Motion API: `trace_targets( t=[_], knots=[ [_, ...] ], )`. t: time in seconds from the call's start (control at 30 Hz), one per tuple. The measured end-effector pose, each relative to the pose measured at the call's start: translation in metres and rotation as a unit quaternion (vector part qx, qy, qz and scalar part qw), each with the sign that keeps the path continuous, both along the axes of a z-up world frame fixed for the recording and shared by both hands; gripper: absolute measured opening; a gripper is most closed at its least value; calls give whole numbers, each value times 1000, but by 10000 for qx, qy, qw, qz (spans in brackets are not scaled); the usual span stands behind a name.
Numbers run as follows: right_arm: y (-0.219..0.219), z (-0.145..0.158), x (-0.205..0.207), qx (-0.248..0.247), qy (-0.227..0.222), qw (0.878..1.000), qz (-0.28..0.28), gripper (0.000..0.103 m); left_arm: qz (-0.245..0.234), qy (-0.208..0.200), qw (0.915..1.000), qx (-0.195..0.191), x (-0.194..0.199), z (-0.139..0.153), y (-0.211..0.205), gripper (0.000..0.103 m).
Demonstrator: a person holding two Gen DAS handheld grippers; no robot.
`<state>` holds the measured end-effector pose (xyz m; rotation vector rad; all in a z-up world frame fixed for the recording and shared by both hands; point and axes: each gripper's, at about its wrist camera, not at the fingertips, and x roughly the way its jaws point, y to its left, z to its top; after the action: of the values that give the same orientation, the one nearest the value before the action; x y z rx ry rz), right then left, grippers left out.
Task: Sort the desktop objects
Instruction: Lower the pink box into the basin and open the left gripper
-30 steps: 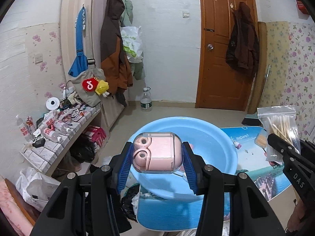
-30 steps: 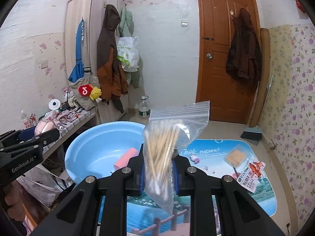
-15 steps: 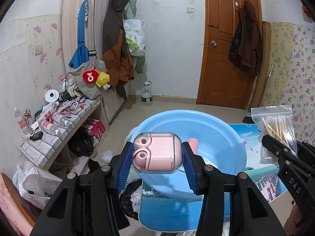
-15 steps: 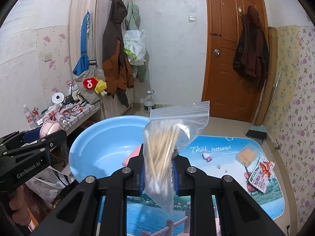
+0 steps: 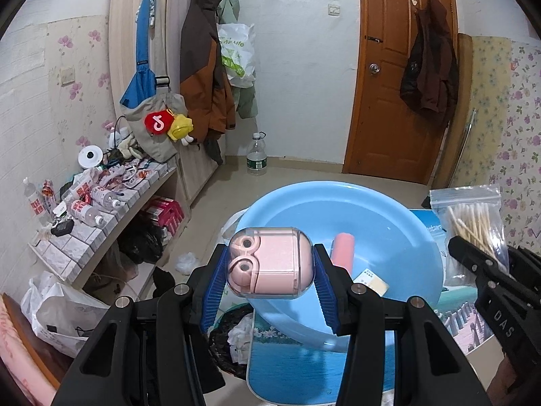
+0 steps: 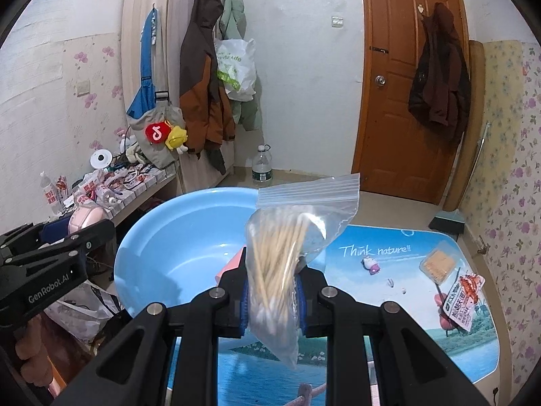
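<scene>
My left gripper (image 5: 268,277) is shut on a pink earbud case in a clear shell (image 5: 269,264), held in the air over the near left rim of a light blue basin (image 5: 399,230). My right gripper (image 6: 272,299) is shut on a clear zip bag of cotton swabs (image 6: 284,253), held upright above the basin's right edge (image 6: 162,243); the bag also shows in the left wrist view (image 5: 473,226). In the basin lie a pink cylinder (image 5: 342,248) and a small card (image 5: 370,279).
The basin stands on a table with a blue landscape mat (image 6: 405,287). On the mat lie a small toy figure (image 6: 369,265), a biscuit packet (image 6: 438,264) and a red snack packet (image 6: 461,299). A cluttered tiled shelf (image 5: 101,203) is at left, a bin (image 5: 233,341) below.
Both grippers have moved nearer to the basin while keeping hold of their objects. The pink cylinder and card in the basin have come into the left wrist view.
</scene>
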<state>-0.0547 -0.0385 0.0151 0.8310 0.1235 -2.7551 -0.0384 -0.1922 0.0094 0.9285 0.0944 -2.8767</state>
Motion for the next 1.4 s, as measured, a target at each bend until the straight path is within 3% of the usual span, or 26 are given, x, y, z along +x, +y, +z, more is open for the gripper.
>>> trace_targets(
  t=[0.57, 0.97, 1.23, 1.4],
  knots=[
    [3, -14, -19, 60, -125, 9999, -2, 22, -266, -227, 9994, 29, -31, -21, 21, 47],
    [14, -24, -37, 140, -201, 9996, -121, 22, -565, -679, 9961, 26, -70, -61, 54, 47],
    [23, -33, -45, 107, -315, 9993, -192, 22, -506, -843, 9951, -51, -73, -74, 60, 48],
    [24, -35, -43, 118, -314, 9993, -188, 22, -477, -763, 9959, -75, -70, -68, 58, 62]
  ],
)
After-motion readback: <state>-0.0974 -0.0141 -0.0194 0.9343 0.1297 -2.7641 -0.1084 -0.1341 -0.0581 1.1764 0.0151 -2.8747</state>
